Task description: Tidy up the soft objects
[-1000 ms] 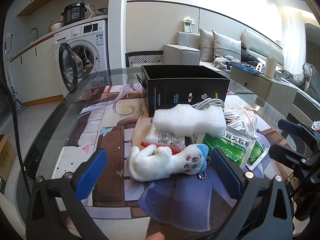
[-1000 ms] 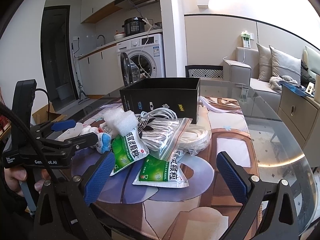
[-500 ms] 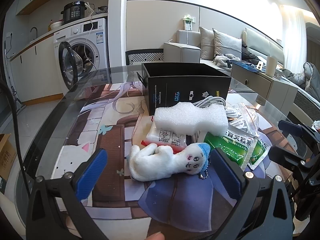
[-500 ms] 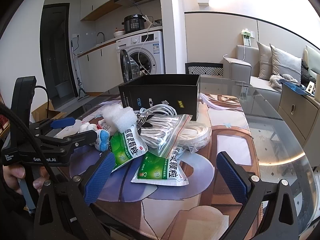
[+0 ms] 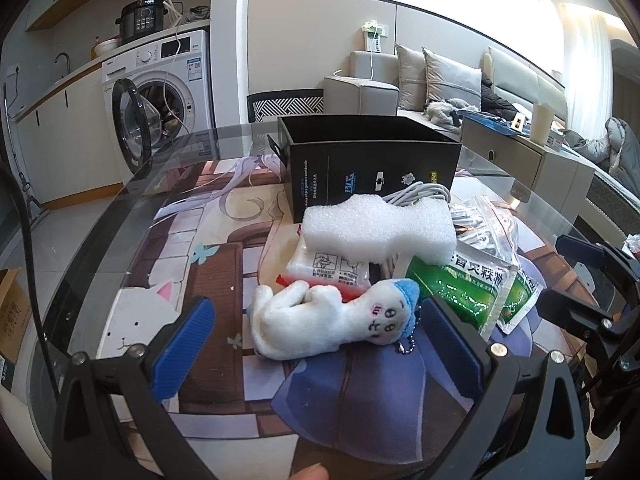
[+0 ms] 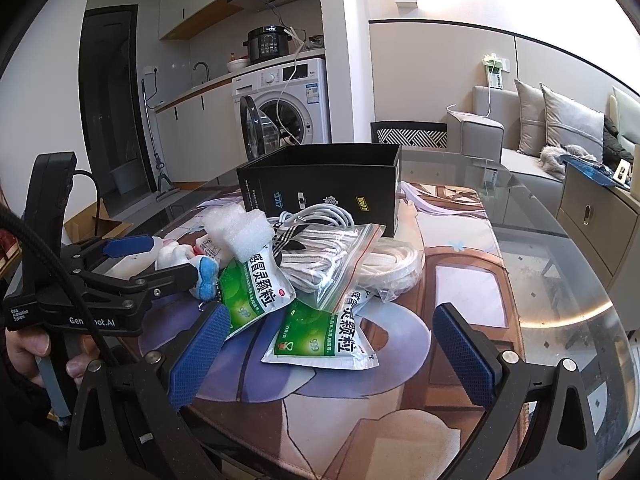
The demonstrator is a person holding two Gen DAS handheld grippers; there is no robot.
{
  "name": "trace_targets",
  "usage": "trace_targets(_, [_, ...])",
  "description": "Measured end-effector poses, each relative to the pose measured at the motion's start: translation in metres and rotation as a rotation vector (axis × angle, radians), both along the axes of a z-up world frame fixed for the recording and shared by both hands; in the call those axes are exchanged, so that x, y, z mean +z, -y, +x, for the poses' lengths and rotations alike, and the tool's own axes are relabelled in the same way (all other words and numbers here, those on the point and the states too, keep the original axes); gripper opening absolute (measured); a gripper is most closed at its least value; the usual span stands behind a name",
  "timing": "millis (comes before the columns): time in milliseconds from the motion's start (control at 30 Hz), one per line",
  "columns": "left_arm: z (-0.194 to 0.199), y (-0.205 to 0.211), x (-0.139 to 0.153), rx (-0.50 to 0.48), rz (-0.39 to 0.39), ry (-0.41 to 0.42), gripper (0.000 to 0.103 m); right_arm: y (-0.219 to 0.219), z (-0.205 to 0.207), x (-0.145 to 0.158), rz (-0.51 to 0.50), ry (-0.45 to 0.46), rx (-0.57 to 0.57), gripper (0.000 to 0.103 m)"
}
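From my remote seat, readable stuff is thin. The black handle of the left gripper (image 6: pixel 132 258) at 9 o'clock in the right wrist view says "Data Acquisition System" and "Gen…ot.AI", with the middle hidden by a cable. The green-and-white foil sachets (image 6: pixel 256 286) carry "感冒灵颗粒" and "999". The open black cardboard box (image 6: pixel 320 192) at 12 o'clock has logos I can't make out.

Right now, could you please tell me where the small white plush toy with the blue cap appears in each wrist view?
Left wrist view: the white plush toy lies low in the centre, between the open left gripper's blue pads.
Right wrist view: it sits at mid-left, partly hidden behind the left gripper.
Shared landmark: the black open-topped box behind the pile.
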State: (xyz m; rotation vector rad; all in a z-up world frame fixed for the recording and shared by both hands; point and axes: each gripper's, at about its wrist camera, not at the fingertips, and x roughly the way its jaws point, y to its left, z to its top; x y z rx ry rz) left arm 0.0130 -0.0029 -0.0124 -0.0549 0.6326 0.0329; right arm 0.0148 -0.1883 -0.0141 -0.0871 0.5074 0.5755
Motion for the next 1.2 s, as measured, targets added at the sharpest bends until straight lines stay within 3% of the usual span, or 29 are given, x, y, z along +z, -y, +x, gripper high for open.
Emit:
trace_targets(433, [0.011,0.003,-0.002,-0.009,0.019,-0.038,0.103,-0.001,0.000,-0.002,-0.017,-0.004,-0.003,0.103])
trace_targets(667, [0.022,0.007,-0.003,-0.001,0.048,-0.100,0.103,0.001,0.007,-0.004,-0.051,-0.033,-0.029,0.103])
trace_targets(967, [0.032,0.009,-0.006,-0.011,0.034,-0.152,0.103,-0.002,0.008,-0.005,-0.116,-0.061,-0.027,0.103])
trace_targets(1133, [0.033,0.003,-0.009,-0.024,-0.015,-0.181,0.103,-0.005,0.012,-0.008,-0.116,-0.084,-0.020,0.103])
trace_targets(1200, [0.033,0.002,-0.012,-0.031,-0.026,-0.189,0.098,-0.007,0.013,-0.010,-0.145,-0.085,-0.018,0.103])
